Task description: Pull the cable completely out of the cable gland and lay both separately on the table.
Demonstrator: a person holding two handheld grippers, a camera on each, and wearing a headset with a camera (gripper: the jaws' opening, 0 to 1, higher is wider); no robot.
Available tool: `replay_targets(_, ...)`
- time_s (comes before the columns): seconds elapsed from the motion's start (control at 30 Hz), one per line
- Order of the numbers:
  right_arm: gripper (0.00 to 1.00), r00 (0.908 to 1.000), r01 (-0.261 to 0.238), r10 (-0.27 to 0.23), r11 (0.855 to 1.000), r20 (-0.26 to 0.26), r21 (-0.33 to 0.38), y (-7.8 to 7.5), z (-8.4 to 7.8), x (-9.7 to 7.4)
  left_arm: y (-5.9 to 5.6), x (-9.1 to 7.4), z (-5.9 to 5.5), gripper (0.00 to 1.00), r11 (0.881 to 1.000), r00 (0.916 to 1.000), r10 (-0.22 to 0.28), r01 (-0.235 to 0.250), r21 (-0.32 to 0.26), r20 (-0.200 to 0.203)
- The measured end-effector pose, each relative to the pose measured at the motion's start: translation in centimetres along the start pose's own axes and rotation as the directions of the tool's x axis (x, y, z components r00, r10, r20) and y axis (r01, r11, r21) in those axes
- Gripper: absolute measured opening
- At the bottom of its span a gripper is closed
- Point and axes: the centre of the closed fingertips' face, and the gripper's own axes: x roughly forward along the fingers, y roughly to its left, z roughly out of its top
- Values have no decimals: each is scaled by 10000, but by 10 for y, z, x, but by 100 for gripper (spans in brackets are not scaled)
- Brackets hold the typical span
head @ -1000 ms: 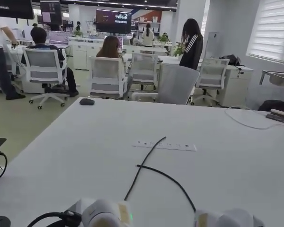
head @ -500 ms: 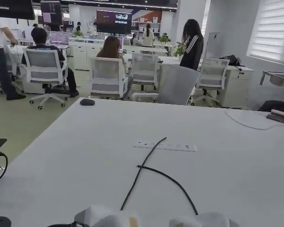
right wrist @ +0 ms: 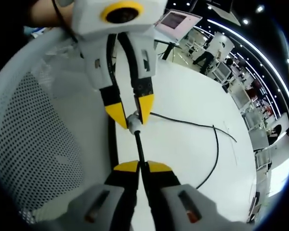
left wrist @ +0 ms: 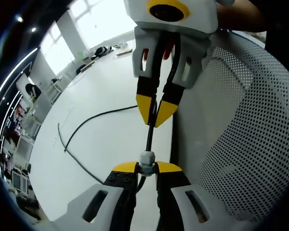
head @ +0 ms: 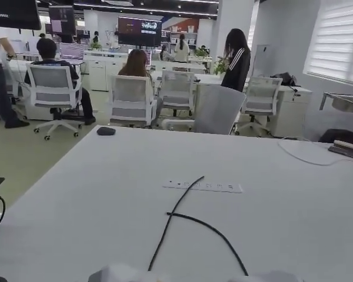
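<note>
A long black cable [head: 182,220] lies in a loop across the white table [head: 106,194]. Its near end runs into a small white cable gland [left wrist: 146,161]. My left gripper [left wrist: 146,166] is shut on the gland, yellow jaw tips on either side of it. Facing it, my right gripper [left wrist: 155,113] is shut on the cable just beyond the gland. In the right gripper view, the right gripper [right wrist: 140,166] pinches the cable [right wrist: 138,144], and the left gripper [right wrist: 132,115] holds the gland [right wrist: 133,122]. White gripper tops [head: 115,274] peek over the bottom edge of the head view.
A flush power strip [head: 203,186] sits mid-table and a dark mouse [head: 106,131] lies at the far edge. A white cord [head: 300,155] trails at the right. A white mesh chair back [left wrist: 241,120] stands close beside the grippers. Office chairs [head: 217,111] and people are beyond the table.
In the head view, the grippers' white tops have sunk almost out of the bottom edge, and the view has tilted slightly. The cable's loop on the table looks the same.
</note>
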Motion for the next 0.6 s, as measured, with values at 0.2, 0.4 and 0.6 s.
replay_targets(0.2,3,9989,89,-74,9994,-468,337,-6,-17,-4,1,-1,-2,15,9999,10000,38,-38,-104,-27)
replay_targets(0.4,4,9927,319,-219,9961,-1189,825,-11,-36,-3,1,-1,-3,15,9999,9999,72,-74,-104,-105)
replay_targets(0.6,4,9673,1020,-836,9926,-2396,655,-25,-59,-7,1,-1,-2,14,9999,9998,111,-113,-129,-133)
